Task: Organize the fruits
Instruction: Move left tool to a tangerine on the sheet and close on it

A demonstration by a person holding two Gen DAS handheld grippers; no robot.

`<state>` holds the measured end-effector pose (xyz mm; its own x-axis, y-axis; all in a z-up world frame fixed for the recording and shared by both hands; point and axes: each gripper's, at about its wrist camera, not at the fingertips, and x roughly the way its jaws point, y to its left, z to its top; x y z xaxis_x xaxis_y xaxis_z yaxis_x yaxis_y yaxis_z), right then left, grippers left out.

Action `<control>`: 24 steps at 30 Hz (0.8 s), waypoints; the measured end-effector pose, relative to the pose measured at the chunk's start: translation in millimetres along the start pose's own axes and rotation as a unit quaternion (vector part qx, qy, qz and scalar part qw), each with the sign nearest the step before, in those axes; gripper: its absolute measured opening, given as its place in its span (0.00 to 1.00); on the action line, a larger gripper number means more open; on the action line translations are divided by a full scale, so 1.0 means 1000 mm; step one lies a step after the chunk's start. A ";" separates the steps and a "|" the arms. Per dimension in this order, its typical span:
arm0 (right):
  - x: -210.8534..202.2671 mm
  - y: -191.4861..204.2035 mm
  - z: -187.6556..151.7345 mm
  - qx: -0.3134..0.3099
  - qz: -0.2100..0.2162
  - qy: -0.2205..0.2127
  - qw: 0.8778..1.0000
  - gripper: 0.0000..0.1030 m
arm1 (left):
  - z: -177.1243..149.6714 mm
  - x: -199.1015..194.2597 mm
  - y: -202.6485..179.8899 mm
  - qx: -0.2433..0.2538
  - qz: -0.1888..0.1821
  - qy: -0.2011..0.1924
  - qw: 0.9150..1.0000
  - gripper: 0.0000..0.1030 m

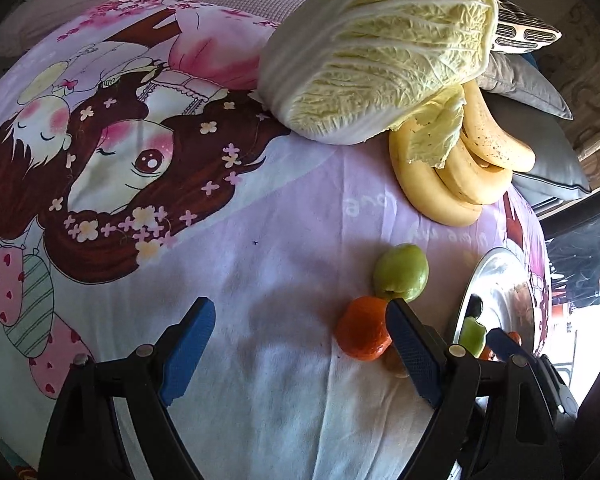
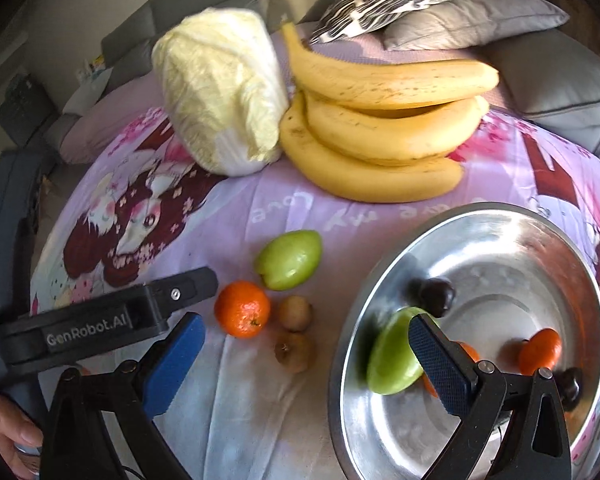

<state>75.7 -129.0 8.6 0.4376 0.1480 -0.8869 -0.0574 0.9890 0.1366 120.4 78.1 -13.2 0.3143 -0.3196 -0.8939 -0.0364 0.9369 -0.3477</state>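
Beside the steel bowl (image 2: 476, 216) — tangerine (image 2: 242, 309), green fruit (image 2: 289, 253); both grippers' fingers (image 2: 172, 364) spread, empty.

Daylight floods in from the right, blowing out the window at the lower right of the left wrist view. The steel bowl (image 2: 476, 240) glares. Soft shadows fall leftward on the sheet (image 1: 284, 320). Bananas (image 2: 380, 120) look slightly smeared; edges bend and darken.
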 end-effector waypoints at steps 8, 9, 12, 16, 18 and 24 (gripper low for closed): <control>0.000 0.004 -0.005 -0.022 -0.001 0.000 1.000 0.99 | 0.002 -0.001 0.002 0.000 -0.001 -0.004 1.000 0.82; 0.000 0.005 -0.006 -0.024 -0.005 0.001 1.000 0.98 | 0.002 -0.001 0.001 0.001 -0.004 -0.003 1.000 0.82; -0.001 0.003 -0.007 -0.025 -0.007 -0.004 1.000 0.96 | 0.002 0.003 -0.003 0.004 -0.001 0.002 1.000 0.82; -0.006 -0.007 -0.007 0.002 0.004 -0.012 1.000 0.85 | 0.001 0.008 -0.011 0.014 0.003 0.006 1.000 0.82; -0.008 -0.010 -0.008 0.007 -0.001 -0.014 1.000 0.81 | -0.001 0.010 -0.018 0.029 0.014 0.006 0.999 0.82; -0.011 -0.009 -0.011 0.002 0.001 -0.013 1.000 0.66 | -0.004 0.019 -0.033 0.043 0.000 0.022 0.999 0.82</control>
<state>61.4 -139.5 11.8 0.4614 0.1490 -0.8746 -0.0548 0.9887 0.1396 123.6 40.6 -20.2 0.2729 -0.3232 -0.9061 0.0452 0.9451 -0.3235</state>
